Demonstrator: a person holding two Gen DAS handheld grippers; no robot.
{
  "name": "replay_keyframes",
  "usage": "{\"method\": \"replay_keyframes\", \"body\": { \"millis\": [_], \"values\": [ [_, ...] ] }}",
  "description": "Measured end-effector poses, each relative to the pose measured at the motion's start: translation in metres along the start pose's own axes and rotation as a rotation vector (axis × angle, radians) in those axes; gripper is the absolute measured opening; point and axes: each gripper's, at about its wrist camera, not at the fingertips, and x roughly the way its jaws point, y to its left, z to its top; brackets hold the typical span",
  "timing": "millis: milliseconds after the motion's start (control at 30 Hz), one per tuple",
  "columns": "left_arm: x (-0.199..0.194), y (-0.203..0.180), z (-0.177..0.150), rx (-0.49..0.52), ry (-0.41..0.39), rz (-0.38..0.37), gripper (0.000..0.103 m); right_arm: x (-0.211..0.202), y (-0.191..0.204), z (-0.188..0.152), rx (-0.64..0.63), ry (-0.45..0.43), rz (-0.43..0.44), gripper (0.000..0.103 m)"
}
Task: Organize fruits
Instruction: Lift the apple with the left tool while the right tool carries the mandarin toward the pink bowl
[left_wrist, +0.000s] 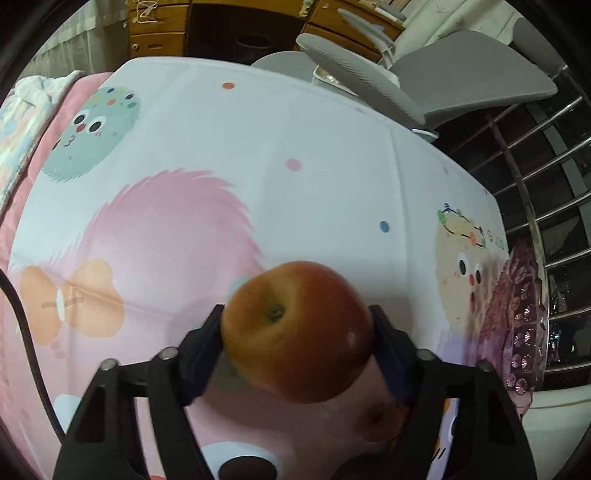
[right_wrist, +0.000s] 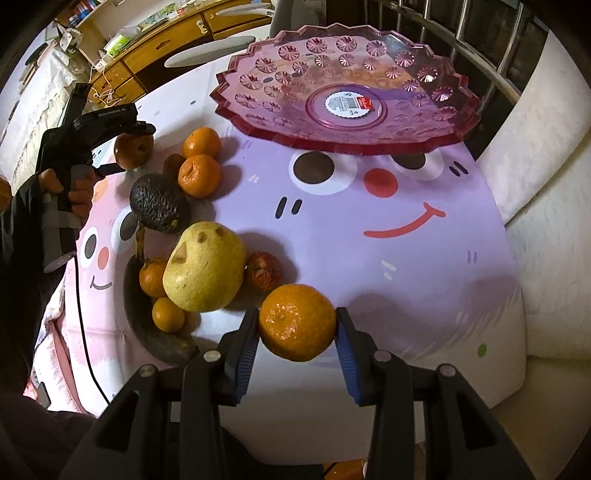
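Note:
My left gripper (left_wrist: 297, 325) is shut on a red apple (left_wrist: 295, 332) and holds it above the cartoon tablecloth; it also shows in the right wrist view (right_wrist: 127, 153) at the left with the apple (right_wrist: 133, 149). My right gripper (right_wrist: 297, 326) is shut on a tangerine (right_wrist: 296, 322) above the cloth. A pink plastic plate (right_wrist: 347, 92) stands at the far side, empty. Loose fruit lies left of centre: a yellow pear (right_wrist: 205, 267), a dark avocado (right_wrist: 159, 203), several tangerines (right_wrist: 199, 175), a small red fruit (right_wrist: 263, 271) and a dark banana (right_wrist: 147, 328).
The pink plate's rim (left_wrist: 517, 314) shows at the right edge of the left wrist view. A grey chair (left_wrist: 424, 81) and wooden drawers (left_wrist: 159, 33) stand beyond the table. A metal railing (right_wrist: 461, 33) runs behind the plate. A cable (right_wrist: 86, 332) hangs at the left.

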Motion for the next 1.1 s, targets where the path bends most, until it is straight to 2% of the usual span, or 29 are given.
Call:
{"method": "replay_keyframes", "body": {
  "millis": [200,400,733,900,1100],
  "values": [
    [0.000,-0.011,-0.002,0.005,0.004,0.060,0.071,-0.005,-0.008,0.010,-0.012,-0.007,0.018,0.041],
    [-0.031,-0.022,-0.008,-0.001,-0.012,0.069,0.071,-0.015,-0.014,0.027,-0.044,-0.019,0.046,0.041],
    [-0.099,-0.066,-0.039,0.026,-0.054,0.042,0.071,-0.054,-0.027,0.082,-0.168,-0.118,0.115,0.041],
    [-0.104,-0.095,-0.064,0.062,-0.028,-0.007,0.071,-0.060,-0.035,0.101,-0.209,-0.155,0.131,0.041],
    [-0.099,-0.140,-0.092,0.122,0.005,-0.056,0.072,-0.051,-0.050,0.119,-0.227,-0.134,0.139,0.041]
  ]
}}
